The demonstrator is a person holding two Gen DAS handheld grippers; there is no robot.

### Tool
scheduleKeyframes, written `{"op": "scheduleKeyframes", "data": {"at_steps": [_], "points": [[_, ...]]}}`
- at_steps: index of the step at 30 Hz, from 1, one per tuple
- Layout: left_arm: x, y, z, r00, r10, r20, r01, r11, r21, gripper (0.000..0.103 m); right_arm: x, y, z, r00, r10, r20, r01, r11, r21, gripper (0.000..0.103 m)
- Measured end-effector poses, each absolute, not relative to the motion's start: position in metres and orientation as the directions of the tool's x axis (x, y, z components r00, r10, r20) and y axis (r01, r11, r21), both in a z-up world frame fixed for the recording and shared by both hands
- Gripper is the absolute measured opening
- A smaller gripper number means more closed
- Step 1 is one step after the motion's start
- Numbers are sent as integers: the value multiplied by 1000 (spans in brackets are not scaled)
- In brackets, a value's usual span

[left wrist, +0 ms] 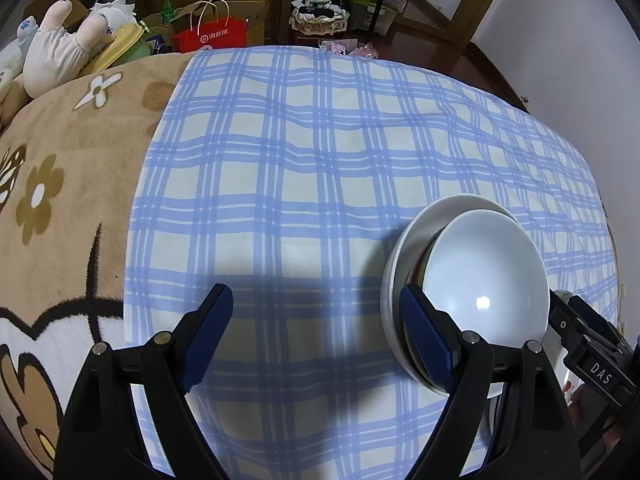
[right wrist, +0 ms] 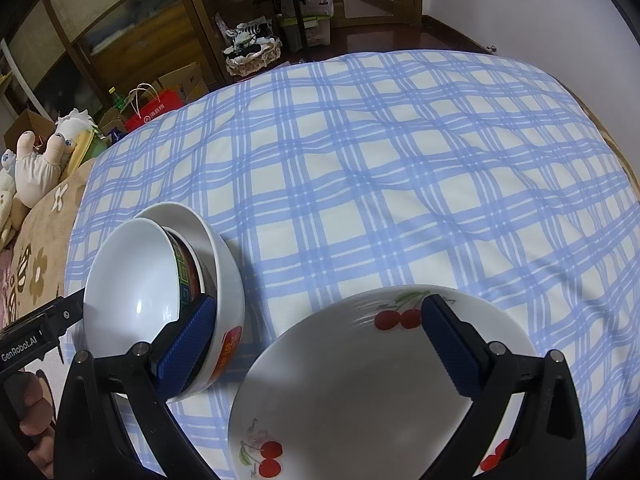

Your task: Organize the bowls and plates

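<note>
A stack of nested bowls [left wrist: 472,280] rests on the blue checked cloth [left wrist: 320,152]; a plain white bowl lies on top, a patterned one under it, a larger white bowl [right wrist: 228,288] outside. My left gripper [left wrist: 316,320] is open and empty, its right finger [left wrist: 428,340] beside the stack's left rim. My right gripper [right wrist: 316,332] is open, its left finger [right wrist: 184,352] against the stack and its right finger [right wrist: 452,344] over a white cherry-printed plate [right wrist: 360,392] on the cloth.
A brown flowered blanket [left wrist: 72,184] covers the bed's left side, with plush toys [left wrist: 60,44] behind it. A red paper bag [left wrist: 212,36], boxes and a lace basket [left wrist: 320,20] stand on the floor beyond the bed. The white wall [right wrist: 540,8] is at the right.
</note>
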State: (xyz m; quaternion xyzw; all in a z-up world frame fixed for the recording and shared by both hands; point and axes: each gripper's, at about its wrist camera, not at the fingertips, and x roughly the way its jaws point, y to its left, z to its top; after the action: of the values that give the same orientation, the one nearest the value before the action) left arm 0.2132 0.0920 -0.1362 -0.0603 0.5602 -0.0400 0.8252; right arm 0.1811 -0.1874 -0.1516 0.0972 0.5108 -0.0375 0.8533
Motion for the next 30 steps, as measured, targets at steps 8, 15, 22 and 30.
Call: {"op": "scheduleKeyframes", "data": {"at_steps": [8, 15, 22, 30], "points": [[212, 87, -133, 370, -134, -919, 40, 991, -128, 74, 180, -182, -148, 485, 52, -873, 133, 982, 132, 93], [213, 87, -133, 343, -207, -916, 62, 978, -198, 58, 178, -182, -149, 471, 137, -871, 110, 971, 212, 71], [211, 75, -127, 353, -211, -912, 116, 977, -181, 35, 178, -173, -147, 472, 138, -871, 92, 974, 205, 56], [215, 80, -129, 333, -243, -911, 111, 970, -218, 27, 181, -165, -147, 470, 176, -865, 63, 971, 231, 31]]}}
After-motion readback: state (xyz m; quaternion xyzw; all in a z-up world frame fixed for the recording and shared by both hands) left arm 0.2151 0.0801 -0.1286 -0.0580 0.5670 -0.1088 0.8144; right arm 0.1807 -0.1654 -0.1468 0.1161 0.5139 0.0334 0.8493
